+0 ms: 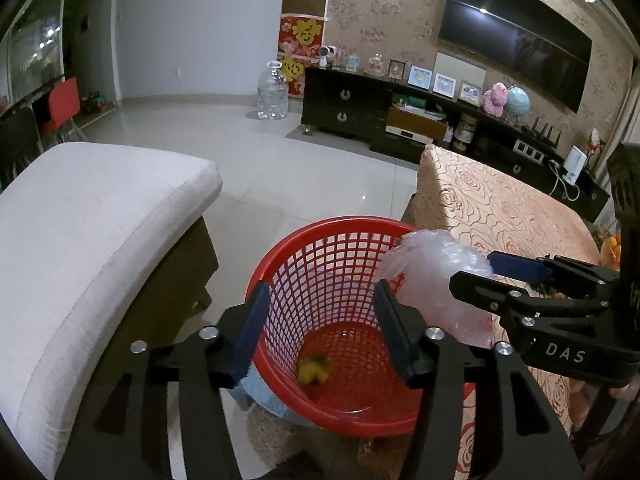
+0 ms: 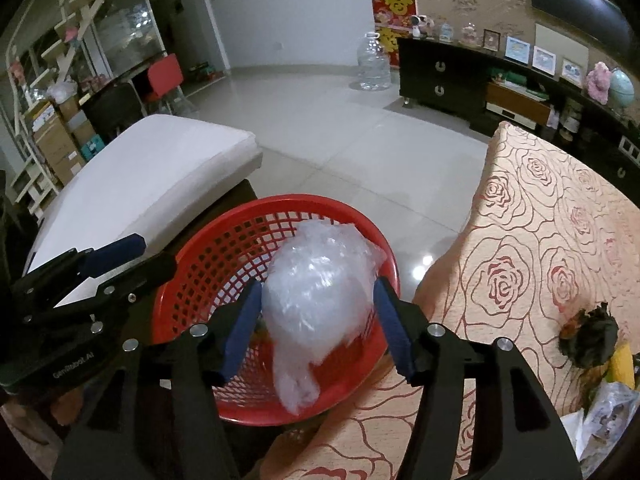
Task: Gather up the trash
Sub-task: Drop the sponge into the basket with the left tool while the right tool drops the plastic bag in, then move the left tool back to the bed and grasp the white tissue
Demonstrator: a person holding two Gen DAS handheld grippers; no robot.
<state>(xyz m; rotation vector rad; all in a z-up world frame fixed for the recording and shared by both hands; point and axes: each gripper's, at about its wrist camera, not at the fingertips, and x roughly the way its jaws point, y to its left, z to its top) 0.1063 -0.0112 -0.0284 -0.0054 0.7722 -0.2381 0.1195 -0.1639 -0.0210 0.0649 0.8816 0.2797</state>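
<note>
A red mesh basket (image 1: 280, 256) stands on the floor beside the table; it also shows in the right wrist view (image 2: 208, 248). A yellow scrap (image 1: 314, 368) lies on its bottom. My right gripper (image 2: 316, 312) is over the basket with a crumpled clear plastic bag (image 2: 316, 296) between its blue pads; the jaws stand wide and the bag looks loose. The bag (image 1: 432, 280) and right gripper (image 1: 480, 276) show in the left wrist view too. My left gripper (image 1: 320, 320) is open and empty above the basket's near rim.
A table with a rose-patterned cloth (image 2: 540, 240) is on the right, with a dark scrap (image 2: 592, 332) and wrappers (image 2: 612, 408) near its edge. A white cushioned seat (image 1: 80, 240) is on the left. A tiled floor (image 1: 300, 168) lies beyond.
</note>
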